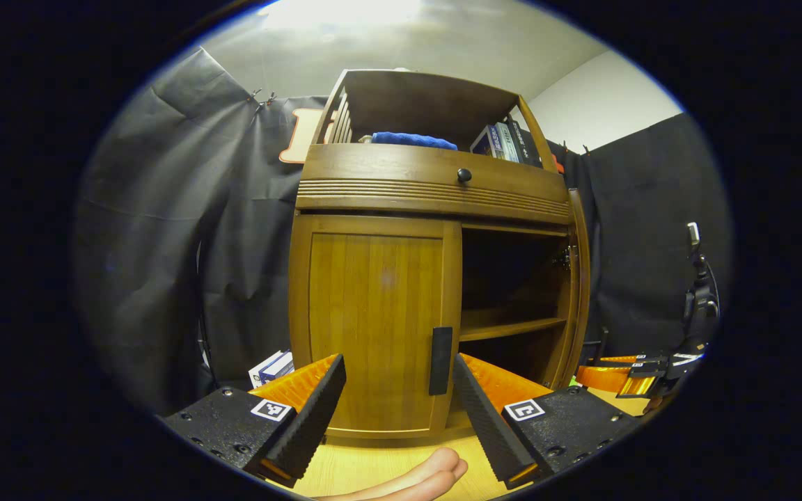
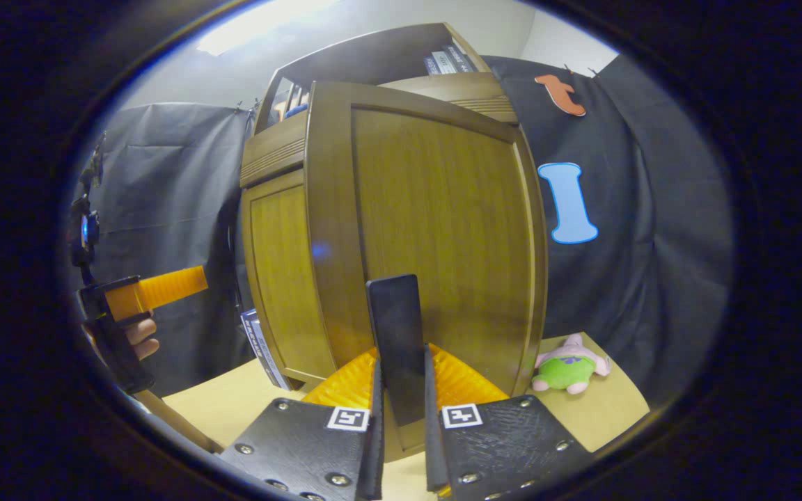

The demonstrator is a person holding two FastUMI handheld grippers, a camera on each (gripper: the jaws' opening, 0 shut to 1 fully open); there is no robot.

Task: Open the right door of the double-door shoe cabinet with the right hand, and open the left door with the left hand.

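The brown wooden shoe cabinet (image 1: pixel 436 188) stands in front of me on a light tabletop. Its left door (image 1: pixel 373 313) is closed, with a dark vertical handle (image 1: pixel 441 360) at its right edge. My left gripper (image 1: pixel 401 410) is open just short of that handle, touching nothing. The right door (image 2: pixel 443 229) is swung out, showing edge-on (image 1: pixel 582 278) in the left gripper view beside the bare inner shelf (image 1: pixel 512 325). My right gripper (image 2: pixel 402 362) is shut on the right door's dark handle (image 2: pixel 395 334). The left gripper (image 2: pixel 157 289) appears far off, held by a hand.
A blue cloth (image 1: pixel 413 140) and books (image 1: pixel 505 142) lie on the cabinet's upper shelf; a knobbed drawer (image 1: pixel 464 175) sits below. A pink and green plush toy (image 2: pixel 569 365) lies on the table right of the open door. A box (image 1: pixel 272 365) leans at the cabinet's left.
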